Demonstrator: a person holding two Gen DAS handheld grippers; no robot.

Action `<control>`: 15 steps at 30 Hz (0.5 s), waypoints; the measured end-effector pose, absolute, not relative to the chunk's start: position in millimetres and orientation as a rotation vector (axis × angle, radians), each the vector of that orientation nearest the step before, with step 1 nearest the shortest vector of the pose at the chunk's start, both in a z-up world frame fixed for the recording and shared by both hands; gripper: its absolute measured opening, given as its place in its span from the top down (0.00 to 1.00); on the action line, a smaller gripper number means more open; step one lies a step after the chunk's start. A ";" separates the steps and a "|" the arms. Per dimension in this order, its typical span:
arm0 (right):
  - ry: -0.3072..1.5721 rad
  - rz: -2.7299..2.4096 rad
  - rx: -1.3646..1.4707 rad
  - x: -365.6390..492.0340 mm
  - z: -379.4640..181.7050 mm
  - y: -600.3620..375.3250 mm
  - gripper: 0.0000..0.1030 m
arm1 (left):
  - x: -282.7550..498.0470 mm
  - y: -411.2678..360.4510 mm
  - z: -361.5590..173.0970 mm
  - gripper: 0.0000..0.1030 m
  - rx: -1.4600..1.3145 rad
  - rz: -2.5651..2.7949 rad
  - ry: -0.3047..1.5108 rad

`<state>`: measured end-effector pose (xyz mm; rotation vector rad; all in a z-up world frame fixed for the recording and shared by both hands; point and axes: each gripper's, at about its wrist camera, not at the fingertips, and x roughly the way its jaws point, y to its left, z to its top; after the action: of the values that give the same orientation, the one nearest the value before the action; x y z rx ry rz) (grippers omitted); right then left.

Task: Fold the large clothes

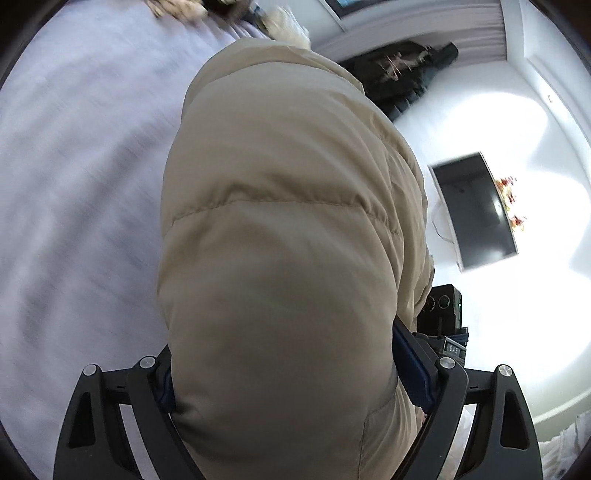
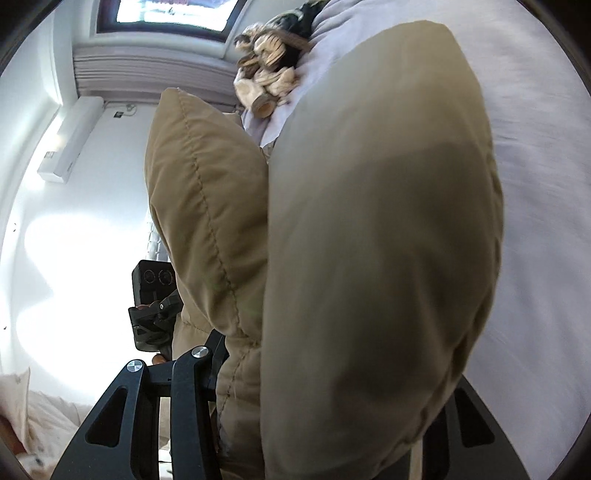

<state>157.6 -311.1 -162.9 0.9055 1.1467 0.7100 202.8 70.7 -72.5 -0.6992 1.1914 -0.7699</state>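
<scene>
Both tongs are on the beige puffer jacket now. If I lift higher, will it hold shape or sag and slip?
The beige puffer jacket bulges thick between the left tongs, so it will probably sag, not stay flat. Its quilted padding looks airy, likely light for its bulk. The shell looks smooth, so it may creep out of the right tongs; their pads are hidden.

The right gripper (image 2: 295,387) has its jaws closed on a tan puffer jacket (image 2: 369,258) — it bulges over the lavender bed (image 2: 535,184); plush toys (image 2: 269,74) lie beyond, near the window (image 2: 173,14).
</scene>
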 end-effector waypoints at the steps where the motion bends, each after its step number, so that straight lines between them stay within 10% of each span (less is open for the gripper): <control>1: 1.151 0.722 0.905 171.4 -169.1 -294.3 0.53 | 216.4 82.5 -75.9 0.12 -0.699 -0.754 1.188; 15: 1.244 0.664 0.912 247.4 -272.6 -220.5 0.42 | 316.5 188.7 -189.3 0.09 -0.747 -0.604 1.233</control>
<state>247.3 -220.5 -272.6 0.9116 1.2443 0.6639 316.5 188.7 -189.3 -0.7469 1.2329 -0.6045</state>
